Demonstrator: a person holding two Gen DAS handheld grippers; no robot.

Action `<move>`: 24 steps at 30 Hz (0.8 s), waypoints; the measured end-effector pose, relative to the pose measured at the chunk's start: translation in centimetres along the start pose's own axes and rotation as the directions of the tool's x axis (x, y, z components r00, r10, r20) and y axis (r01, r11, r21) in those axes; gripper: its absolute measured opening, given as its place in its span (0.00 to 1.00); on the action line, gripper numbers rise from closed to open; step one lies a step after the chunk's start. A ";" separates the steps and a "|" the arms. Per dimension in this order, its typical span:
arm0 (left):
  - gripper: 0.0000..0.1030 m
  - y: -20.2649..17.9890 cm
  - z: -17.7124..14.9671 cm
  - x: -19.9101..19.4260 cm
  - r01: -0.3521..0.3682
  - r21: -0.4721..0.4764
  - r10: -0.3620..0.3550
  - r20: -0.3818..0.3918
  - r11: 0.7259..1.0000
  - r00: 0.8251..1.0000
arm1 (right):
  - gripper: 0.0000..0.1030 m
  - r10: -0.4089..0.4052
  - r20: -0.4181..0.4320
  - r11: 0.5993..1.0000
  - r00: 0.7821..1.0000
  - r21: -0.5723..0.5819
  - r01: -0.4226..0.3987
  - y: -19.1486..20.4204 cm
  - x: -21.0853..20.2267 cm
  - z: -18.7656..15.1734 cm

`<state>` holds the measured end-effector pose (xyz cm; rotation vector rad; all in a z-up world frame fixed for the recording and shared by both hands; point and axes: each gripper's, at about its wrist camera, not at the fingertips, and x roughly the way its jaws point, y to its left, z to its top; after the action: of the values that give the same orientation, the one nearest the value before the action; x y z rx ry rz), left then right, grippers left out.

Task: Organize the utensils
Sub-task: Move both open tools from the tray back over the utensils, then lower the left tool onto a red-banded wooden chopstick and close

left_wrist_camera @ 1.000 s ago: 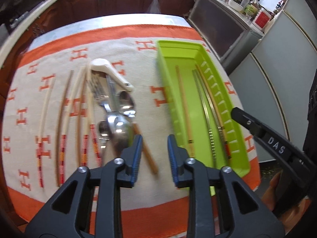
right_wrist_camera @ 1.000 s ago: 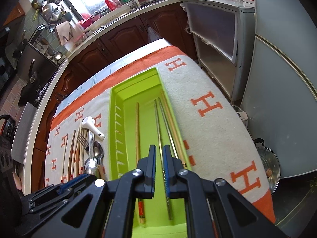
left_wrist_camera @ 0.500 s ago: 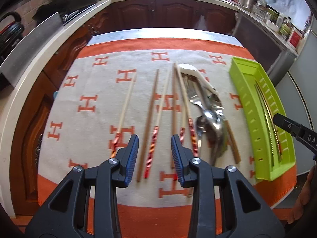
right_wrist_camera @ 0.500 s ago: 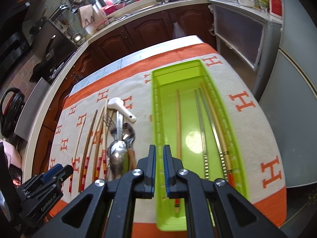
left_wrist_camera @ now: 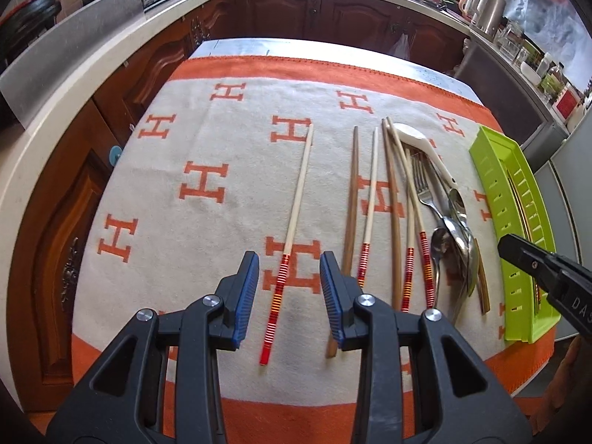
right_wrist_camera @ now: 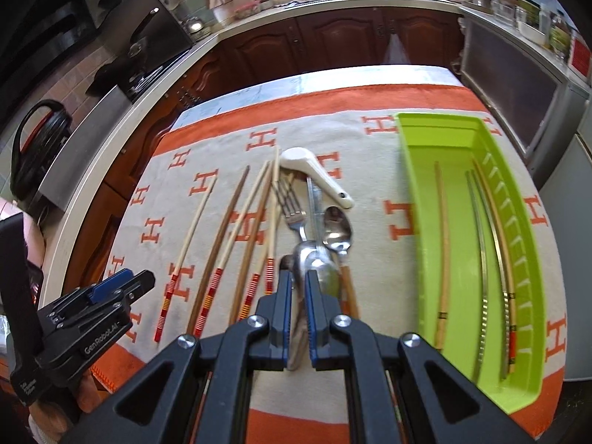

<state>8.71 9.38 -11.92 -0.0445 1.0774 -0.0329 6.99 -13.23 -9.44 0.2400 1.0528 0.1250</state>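
Left hand-held gripper (left_wrist_camera: 289,296) open over striped chopstick (left_wrist_camera: 292,222); right hand-held gripper (right_wrist_camera: 299,310) closed, empty (above spoons (right_wrist_camera: 318,259)).

Left tongs (left_wrist_camera: 289,296) shifted left over chopsticks (left_wrist_camera: 292,229), right tongs (right_wrist_camera: 299,309) over spoons (right_wrist_camera: 322,259)

Your two grippers, both pitched steeply downward

Your left gripper (left_wrist_camera: 289,292): jaws parted, nothing between the pads. Your right gripper (right_wrist_camera: 299,303): jaws nearly closed, empty; its body shows at 4 o'clock in the left view.

Lime-green tray (right_wrist_camera: 414,185); cream blanket (left_wrist_camera: 229,140), orange H pattern and border; pale chopstick (left_wrist_camera: 296,207), red-banded end.
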 end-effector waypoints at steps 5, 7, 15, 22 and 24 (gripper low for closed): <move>0.30 1.6 0.4 1.9 0.017 -0.031 -0.018 -0.028 0.999 0.999 | 0.07 0.047 -0.025 0.998 0.999 -0.026 -0.048 1.9 1.6 0.4; 0.30 1.9 0.6 2.6 0.027 -0.035 -0.029 -0.041 0.999 0.999 | 0.07 0.063 -0.035 0.997 0.997 -0.037 -0.064 2.6 2.2 0.5; 0.30 1.5 1.3 5.2 0.077 -0.009 -0.077 -0.095 0.997 0.992 | 0.07 0.095 -0.072 0.993 0.993 -0.059 -0.100 4.1 4.4 0.6; 0.30 0.5 1.6 6.8 0.035 0.058 -0.029 -0.100 0.998 0.995 | 0.07 0.109 -0.102 0.991 0.989 -0.064 -0.116 4.7 6.2 0.7; 0.30 0.0 1.7 7.0 0.011 0.084 -0.004 -0.091 0.996 0.996 | 0.07 0.119 -0.109 0.990 0.987 -0.065 -0.126 5.0 6.7 0.8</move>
<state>13.49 9.03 -17.29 0.0292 1.1661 -0.0877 10.98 -7.11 -13.44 0.2351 1.1355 0.2885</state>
